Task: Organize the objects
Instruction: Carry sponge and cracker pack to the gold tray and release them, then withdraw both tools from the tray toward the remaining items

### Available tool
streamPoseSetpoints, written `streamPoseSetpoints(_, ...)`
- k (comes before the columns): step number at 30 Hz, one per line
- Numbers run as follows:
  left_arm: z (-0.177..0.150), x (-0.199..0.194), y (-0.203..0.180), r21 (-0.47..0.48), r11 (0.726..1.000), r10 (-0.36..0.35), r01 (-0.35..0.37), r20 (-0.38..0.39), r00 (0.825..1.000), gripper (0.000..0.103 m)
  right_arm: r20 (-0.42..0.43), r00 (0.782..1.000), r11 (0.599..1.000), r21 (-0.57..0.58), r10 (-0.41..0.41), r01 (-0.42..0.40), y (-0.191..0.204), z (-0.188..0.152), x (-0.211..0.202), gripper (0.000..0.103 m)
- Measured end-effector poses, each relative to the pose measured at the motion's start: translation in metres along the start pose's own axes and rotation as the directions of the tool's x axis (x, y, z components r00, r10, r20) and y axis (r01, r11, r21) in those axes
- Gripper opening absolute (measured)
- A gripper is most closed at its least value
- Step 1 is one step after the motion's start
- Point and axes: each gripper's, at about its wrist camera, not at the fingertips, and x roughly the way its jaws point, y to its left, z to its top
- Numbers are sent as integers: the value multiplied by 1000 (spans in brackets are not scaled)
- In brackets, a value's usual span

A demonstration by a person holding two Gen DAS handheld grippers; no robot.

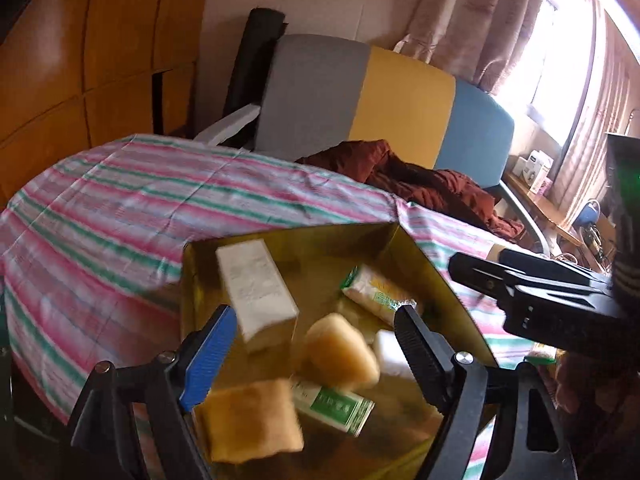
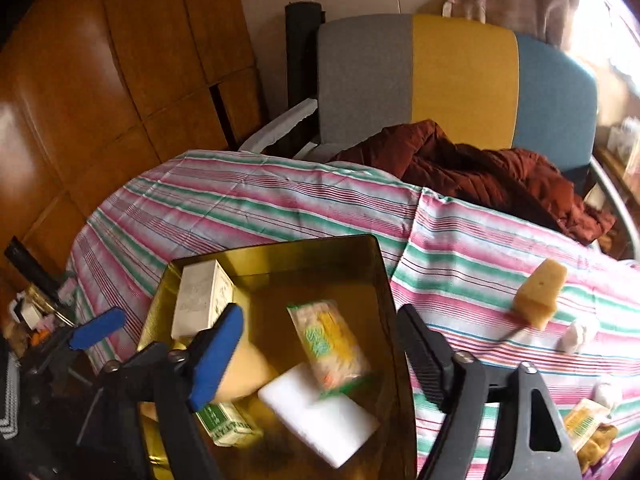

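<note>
Above the gold box (image 2: 362, 280) with sponges and packets, both the left gripper (image 1: 316, 344) and the right gripper (image 2: 320, 344) are wide, holding nothing.

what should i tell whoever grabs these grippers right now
Left gripper: open, empty, over the gold box.
Right gripper: open, empty, over the same box.
Done: white carton, noodle packet, white sponge, green carton and yellow sponges lie in the box.
Left: cheese-like block, white wads and snack packet on the striped cloth.
</note>
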Motion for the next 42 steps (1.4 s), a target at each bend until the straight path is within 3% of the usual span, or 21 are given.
streamPoseSetpoints(8,-30,-15,10,-14,999,36,-36,-29,999,83,34,995,993,-62,-97,99,17,-31,-25,89)
streamPoseSetpoints(15,-37,-24,15,-27,998,60,-61,-26,998,83,74,986,984,-82,-149,155,26,-47,-45,93)
streamPoseSetpoints(42,-38,-33,-10,30,998,54,-54,-12,998,83,140,969,976,-50,-206,214,11,-57,-86,95)
